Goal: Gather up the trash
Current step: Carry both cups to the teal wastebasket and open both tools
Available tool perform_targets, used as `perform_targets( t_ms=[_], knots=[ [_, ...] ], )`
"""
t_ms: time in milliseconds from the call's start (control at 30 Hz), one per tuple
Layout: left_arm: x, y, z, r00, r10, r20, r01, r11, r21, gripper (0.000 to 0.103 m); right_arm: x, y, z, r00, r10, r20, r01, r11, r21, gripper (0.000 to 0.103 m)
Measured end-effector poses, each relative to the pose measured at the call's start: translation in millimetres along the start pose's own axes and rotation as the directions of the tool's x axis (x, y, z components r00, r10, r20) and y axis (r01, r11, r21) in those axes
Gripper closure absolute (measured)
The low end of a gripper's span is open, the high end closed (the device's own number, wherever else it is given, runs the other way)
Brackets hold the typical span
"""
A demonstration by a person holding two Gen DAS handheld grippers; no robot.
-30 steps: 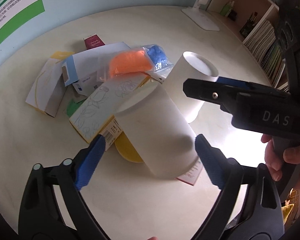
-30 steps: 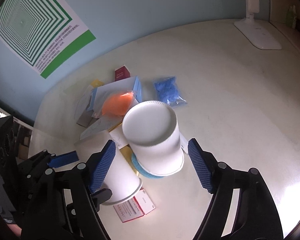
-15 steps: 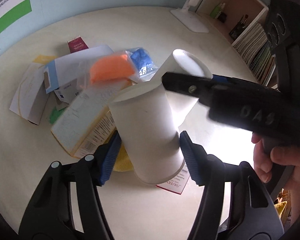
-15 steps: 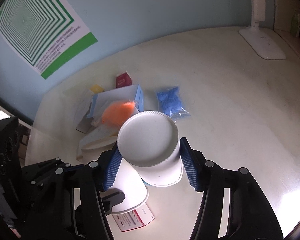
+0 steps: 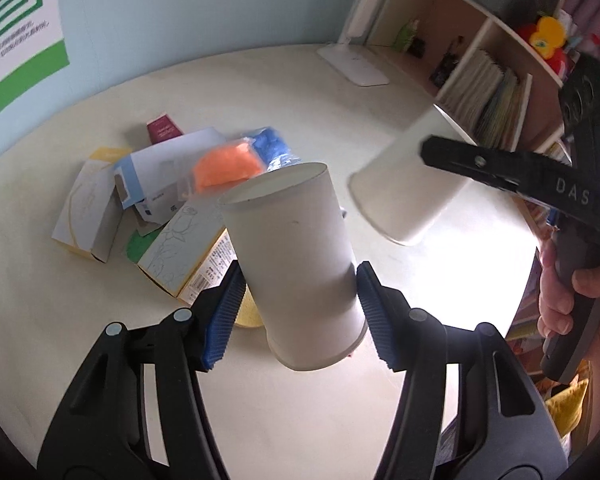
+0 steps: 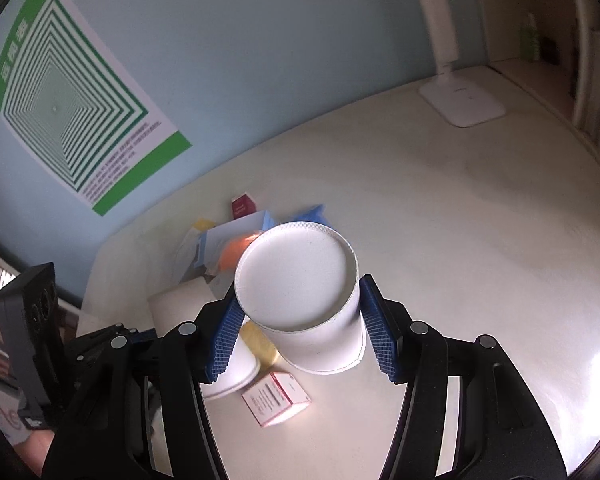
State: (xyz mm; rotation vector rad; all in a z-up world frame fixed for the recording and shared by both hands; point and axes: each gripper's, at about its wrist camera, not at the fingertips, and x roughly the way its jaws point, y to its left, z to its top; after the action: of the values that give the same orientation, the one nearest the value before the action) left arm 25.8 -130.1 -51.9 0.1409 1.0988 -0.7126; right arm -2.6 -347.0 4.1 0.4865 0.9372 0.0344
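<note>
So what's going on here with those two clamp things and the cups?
A person is clearing trash off a round table. The left gripper and the right gripper are each clamped on a white paper cup, both upside down. A pile of boxes and small bags remains on the table.

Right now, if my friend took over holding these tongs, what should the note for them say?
Left tongs: just closed on a white paper cup, upside down, lifted off the table.
Right tongs: just closed on the second white cup, also upside down and lifted.
Done: both cups picked up.
Left: no bin is in view, so find one and drop the cups in. Still on the table: the orange bag, blue bag, the flattened boxes and a small pink box.
</note>
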Motion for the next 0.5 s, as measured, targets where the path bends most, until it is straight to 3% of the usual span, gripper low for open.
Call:
perform_targets(
  t_ms=[167, 267, 400, 500],
  knots=[
    [-13.4, -33.3, -4.8, 0.999, -0.045, -0.004, 0.045, 0.989, 0.14, 0.048, -56.7, -28.3, -37.6, 0.994, -0.083, 0.068, 0.074, 0.989, 0.126, 0.045],
    [-16.2, -64.4, -13.9, 0.993, -0.11, -0.035, 0.115, 0.965, 0.236, 0.048, -99.3, -46.9, -77.3, 0.98, -0.166, 0.107, 0.138, 0.963, 0.23, 0.045],
    [-11.8, -125.3, -36.7, 0.968, -0.217, -0.127, 0.25, 0.887, 0.388, 0.048, -163.9, -68.6, -146.8, 0.945, -0.293, 0.145, 0.217, 0.895, 0.391, 0.045],
    [-5.4, -177.4, -63.4, 0.944, -0.26, -0.206, 0.329, 0.804, 0.495, 0.048, -208.9, -83.8, -204.4, 0.911, -0.383, 0.15, 0.262, 0.822, 0.506, 0.045]
  ],
)
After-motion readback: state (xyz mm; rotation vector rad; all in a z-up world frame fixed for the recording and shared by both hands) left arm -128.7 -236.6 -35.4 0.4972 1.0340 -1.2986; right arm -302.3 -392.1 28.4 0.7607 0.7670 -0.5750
